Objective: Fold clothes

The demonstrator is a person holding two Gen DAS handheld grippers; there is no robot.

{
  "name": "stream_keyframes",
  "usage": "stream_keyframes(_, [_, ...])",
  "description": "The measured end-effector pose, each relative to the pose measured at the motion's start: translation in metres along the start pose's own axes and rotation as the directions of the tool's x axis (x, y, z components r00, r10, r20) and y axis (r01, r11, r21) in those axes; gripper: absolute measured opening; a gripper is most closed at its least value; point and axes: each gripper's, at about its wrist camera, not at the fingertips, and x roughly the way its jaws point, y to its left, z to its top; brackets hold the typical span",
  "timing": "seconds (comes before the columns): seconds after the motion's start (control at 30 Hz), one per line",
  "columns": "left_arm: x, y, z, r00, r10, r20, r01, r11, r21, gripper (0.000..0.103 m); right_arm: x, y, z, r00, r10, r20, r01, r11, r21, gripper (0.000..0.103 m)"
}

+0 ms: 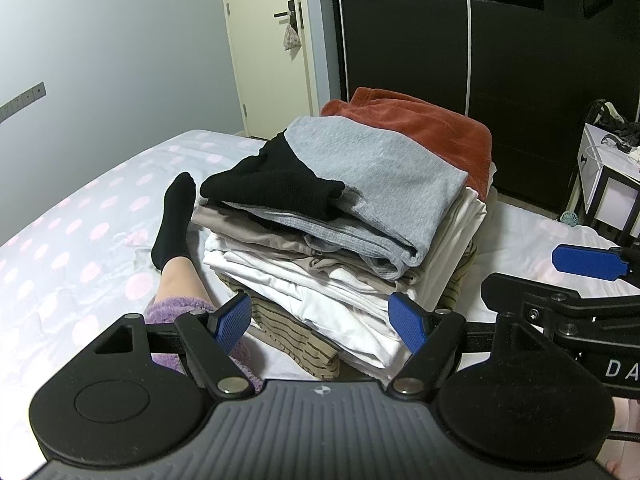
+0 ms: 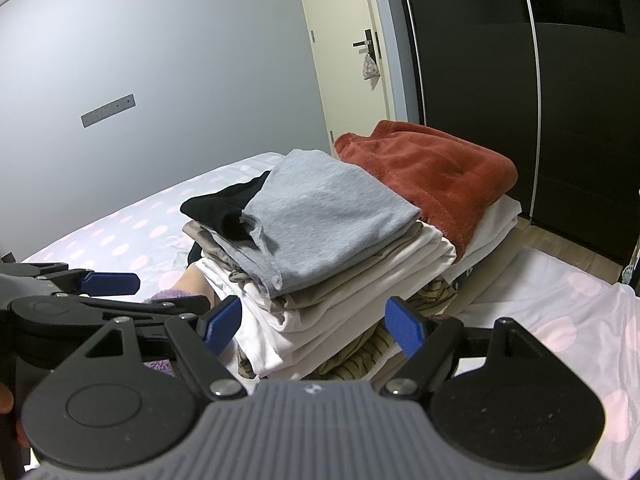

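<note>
A stack of folded clothes [image 1: 340, 256] stands on the bed straight ahead of both grippers. On top lies a grey garment [image 1: 376, 168] with a black part [image 1: 272, 184] over its left side, and a rust fleece [image 1: 424, 128] sits behind it. White pieces [image 2: 352, 300] and a striped one [image 1: 292, 336] lie lower down. My left gripper [image 1: 320, 300] is open at the stack's near edge, with nothing between its blue pads. My right gripper [image 2: 314, 303] is open too, close to the stack's front. Each gripper shows beside the other, as a blue pad [image 1: 588, 262] and a blue pad [image 2: 112, 283].
The bed sheet [image 1: 80, 240] is pale with pink dots. A person's leg in a black sock [image 1: 174, 220] and a purple fluffy cuff [image 1: 176, 308] lies left of the stack. A dark wardrobe [image 1: 520, 60] and a door [image 1: 272, 40] stand behind. A white side table [image 1: 604, 176] is at the right.
</note>
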Motion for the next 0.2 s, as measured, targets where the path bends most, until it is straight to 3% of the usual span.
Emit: stream_keyframes(0.2, [0.0005,0.0016,-0.0012,1.000,-0.014,0.007,0.014,1.000,-0.005,0.074,-0.0002,0.0003,0.0005,1.000,0.005,-0.002,-0.005,1.000,-0.003,0.081])
